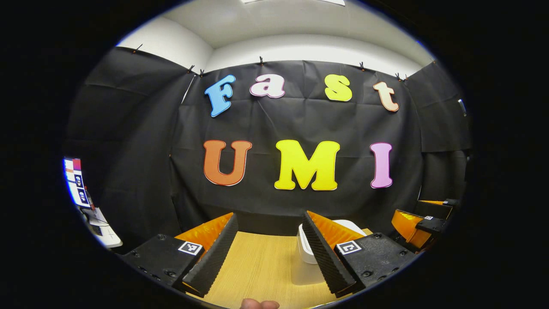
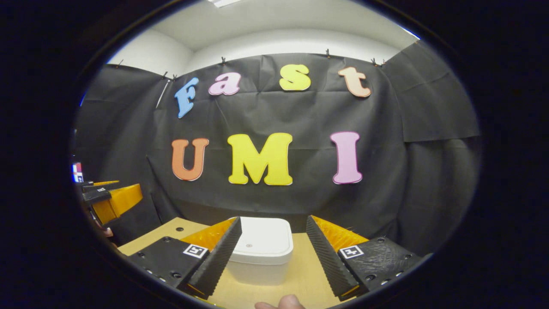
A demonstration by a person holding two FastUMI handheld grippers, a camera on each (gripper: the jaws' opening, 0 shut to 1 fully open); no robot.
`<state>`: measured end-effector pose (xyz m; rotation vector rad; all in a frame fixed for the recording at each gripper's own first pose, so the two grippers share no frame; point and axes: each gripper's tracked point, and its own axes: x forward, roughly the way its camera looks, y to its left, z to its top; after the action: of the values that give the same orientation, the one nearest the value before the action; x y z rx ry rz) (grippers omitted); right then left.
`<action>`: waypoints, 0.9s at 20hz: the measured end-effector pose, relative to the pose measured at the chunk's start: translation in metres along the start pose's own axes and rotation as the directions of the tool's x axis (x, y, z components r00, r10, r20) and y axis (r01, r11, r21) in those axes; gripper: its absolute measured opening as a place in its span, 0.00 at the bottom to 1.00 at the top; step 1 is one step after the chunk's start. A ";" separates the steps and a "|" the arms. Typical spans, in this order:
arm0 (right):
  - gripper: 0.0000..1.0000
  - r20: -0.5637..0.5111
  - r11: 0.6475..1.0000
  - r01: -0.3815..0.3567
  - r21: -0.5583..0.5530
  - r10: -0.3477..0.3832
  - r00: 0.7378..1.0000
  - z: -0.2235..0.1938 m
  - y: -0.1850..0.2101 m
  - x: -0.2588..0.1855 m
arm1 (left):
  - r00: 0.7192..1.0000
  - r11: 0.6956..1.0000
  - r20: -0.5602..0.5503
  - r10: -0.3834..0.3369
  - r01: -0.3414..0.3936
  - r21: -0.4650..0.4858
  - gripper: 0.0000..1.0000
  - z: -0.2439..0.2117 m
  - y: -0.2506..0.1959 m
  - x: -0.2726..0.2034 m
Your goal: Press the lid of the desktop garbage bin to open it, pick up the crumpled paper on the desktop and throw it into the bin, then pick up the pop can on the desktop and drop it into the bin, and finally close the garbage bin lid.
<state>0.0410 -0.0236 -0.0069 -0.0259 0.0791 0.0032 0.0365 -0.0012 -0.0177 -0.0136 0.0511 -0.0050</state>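
On the wooden bench, just ahead of the right hand-held gripper, stands the white garbage bin with its lid down and flat, so by my judgement the opening press is the step in hand. Both of this gripper's fingers are spread wide and hold nothing; the bin sits between them and a little to their left, apart from both. The left hand-held gripper is likewise released and empty, with the bin showing beside its right finger, partly hidden by it. In the right gripper view that left gripper hangs well apart at the left edge.

To press well, I would bring one finger of the right gripper down over the middle of the lid, near the small mark there, and push straight down, not sideways, so the light bin does not slide on the bench. A short, firm push followed by a clean lift should let the lid spring up. The crumpled paper and the pop can I cannot place from here.
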 end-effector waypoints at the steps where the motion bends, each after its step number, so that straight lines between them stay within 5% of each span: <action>1: 0.95 0.001 1.000 -0.001 0.000 0.001 1.000 0.000 0.001 0.001 | 1.000 1.000 -0.001 0.002 -0.002 0.000 0.98 0.000 0.000 -0.001; 18: 0.95 -0.006 0.999 -0.051 -0.013 0.051 0.999 0.004 0.022 0.010 | 1.000 0.999 0.002 0.010 -0.010 0.031 0.98 0.005 -0.003 -0.002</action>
<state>0.0511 -0.0017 -0.0043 -0.0367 0.0851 0.0546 0.0349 -0.0042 -0.0130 0.0177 0.0494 0.0039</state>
